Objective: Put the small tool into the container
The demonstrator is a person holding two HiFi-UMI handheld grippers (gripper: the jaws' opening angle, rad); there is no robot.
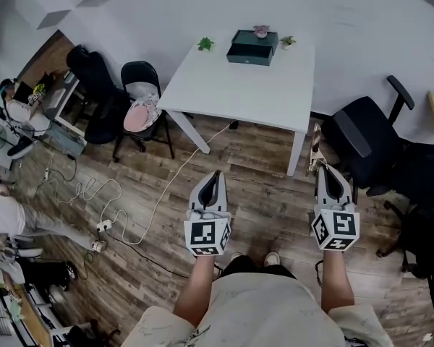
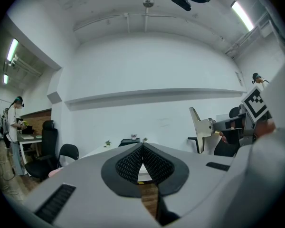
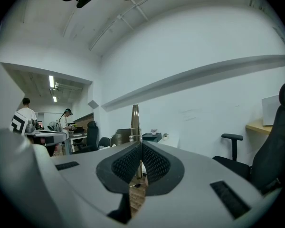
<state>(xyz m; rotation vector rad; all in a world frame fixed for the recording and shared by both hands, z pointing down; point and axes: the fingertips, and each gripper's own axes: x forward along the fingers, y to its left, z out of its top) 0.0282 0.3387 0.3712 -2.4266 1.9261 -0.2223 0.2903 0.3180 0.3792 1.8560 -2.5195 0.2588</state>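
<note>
- A white worktop (image 1: 246, 85) is standing ahead against the wall, and a black chair (image 1: 365, 147) is sitting just beside its right end.
- A dark green container (image 1: 252, 48), a low box with a drawer front, is resting at the worktop's far edge; its inside is not showing. A pink plant (image 1: 261, 30) is sitting on its lid, and a green plant (image 1: 205, 44) is standing to its left.
- The right gripper (image 1: 322, 166) is hovering over the wood floor (image 1: 166, 215) near the worktop's front right leg, its jaws pinching the tool with almost no gap.
- The left gripper (image 1: 215, 173) is hovering beside it, jaws pressing together on nothing.
- The tool (image 1: 315, 147) is standing upright out of the right jaws, well apart from the container: a slim silver-grey metal piece, tapering at the top, with a ribbed, brassy collar lower down.
</note>
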